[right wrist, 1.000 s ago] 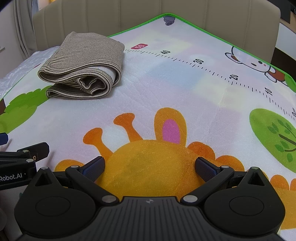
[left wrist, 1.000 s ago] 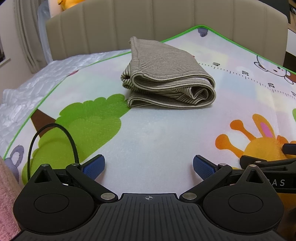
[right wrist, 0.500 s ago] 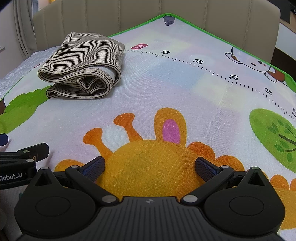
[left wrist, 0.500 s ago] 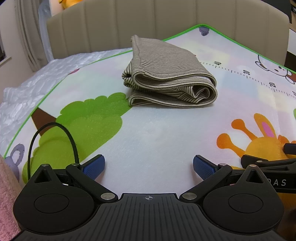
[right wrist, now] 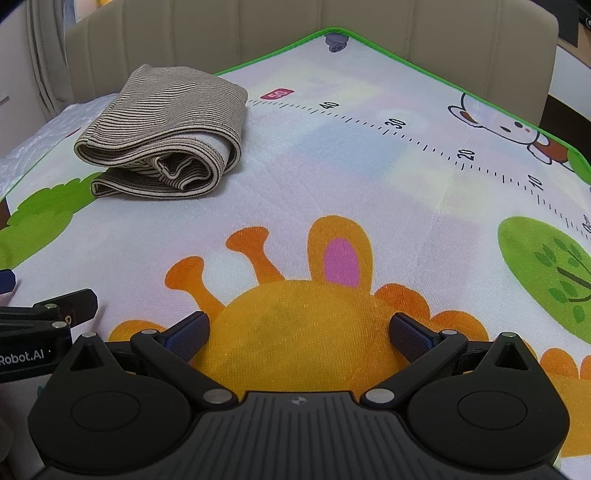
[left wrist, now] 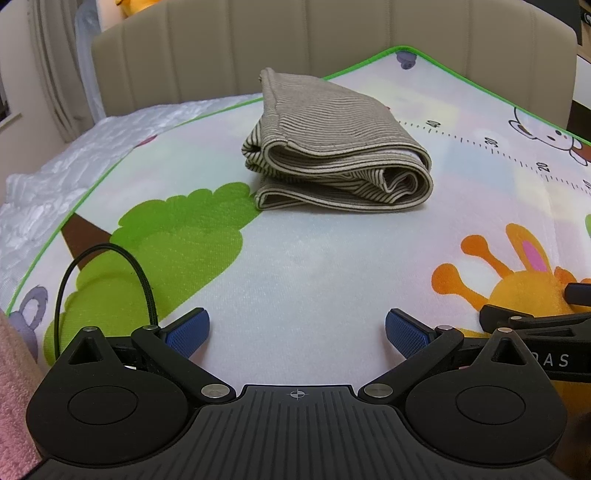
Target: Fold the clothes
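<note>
Sitting folded at upper centre of the left view, the striped garment (left wrist: 338, 147) looms slightly nearer than a second ago — otherwise unchanged. Left gripper (left wrist: 297, 330) and right gripper (right wrist: 299, 332) hover with jaws spread, empty; folding looks finished.

A printed play mat (left wrist: 314, 266) with a green border covers the bed, showing a tree, a giraffe, a bear and a ruler scale. Beside it on the left lies a white quilted sheet (left wrist: 48, 192). Behind stands a beige padded headboard (left wrist: 295, 48) with vertical channels. A pale curtain (left wrist: 44, 66) hangs at far left, next to a wall. Something yellow, perhaps a plush toy (left wrist: 135, 4), sits above the headboard. A pink towel (left wrist: 13, 387) shows at the lower left edge. The light is soft and even.
</note>
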Action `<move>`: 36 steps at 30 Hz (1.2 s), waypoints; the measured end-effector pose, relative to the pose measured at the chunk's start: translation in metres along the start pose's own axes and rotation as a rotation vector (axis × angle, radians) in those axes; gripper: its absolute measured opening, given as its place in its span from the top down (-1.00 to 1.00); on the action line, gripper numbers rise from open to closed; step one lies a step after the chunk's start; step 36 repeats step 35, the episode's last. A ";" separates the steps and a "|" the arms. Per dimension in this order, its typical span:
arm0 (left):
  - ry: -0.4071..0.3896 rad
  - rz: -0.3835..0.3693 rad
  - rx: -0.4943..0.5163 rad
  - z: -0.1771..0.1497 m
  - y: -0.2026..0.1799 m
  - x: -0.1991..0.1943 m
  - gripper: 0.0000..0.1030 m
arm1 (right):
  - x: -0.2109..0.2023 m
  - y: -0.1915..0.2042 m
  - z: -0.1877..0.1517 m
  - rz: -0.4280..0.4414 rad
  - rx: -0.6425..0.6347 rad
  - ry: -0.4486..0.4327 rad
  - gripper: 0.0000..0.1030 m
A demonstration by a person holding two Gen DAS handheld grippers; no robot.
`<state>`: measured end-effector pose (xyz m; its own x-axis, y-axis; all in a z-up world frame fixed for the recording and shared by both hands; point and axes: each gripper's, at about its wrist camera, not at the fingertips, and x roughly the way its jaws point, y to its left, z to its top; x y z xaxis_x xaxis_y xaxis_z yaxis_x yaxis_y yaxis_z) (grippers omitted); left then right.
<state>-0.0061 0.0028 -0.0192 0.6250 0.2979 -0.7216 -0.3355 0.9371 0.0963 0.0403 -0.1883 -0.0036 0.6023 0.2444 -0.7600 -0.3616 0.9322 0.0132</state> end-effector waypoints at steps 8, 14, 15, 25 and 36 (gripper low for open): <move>0.005 -0.002 0.001 0.000 0.000 0.001 -1.00 | 0.001 -0.001 0.001 0.001 0.000 0.000 -1.00; 0.005 -0.003 0.002 0.001 0.000 0.001 -1.00 | 0.000 0.000 0.000 0.000 0.001 0.000 -1.00; 0.004 -0.003 0.003 0.001 0.000 0.001 -1.00 | 0.000 0.000 0.000 0.000 0.001 0.000 -1.00; 0.011 -0.045 -0.008 0.017 0.011 -0.013 -1.00 | -0.015 0.017 0.004 0.123 -0.082 0.055 -1.00; -0.263 -0.132 -0.147 0.115 0.077 -0.039 -1.00 | -0.059 0.128 -0.060 0.483 -0.657 0.032 -1.00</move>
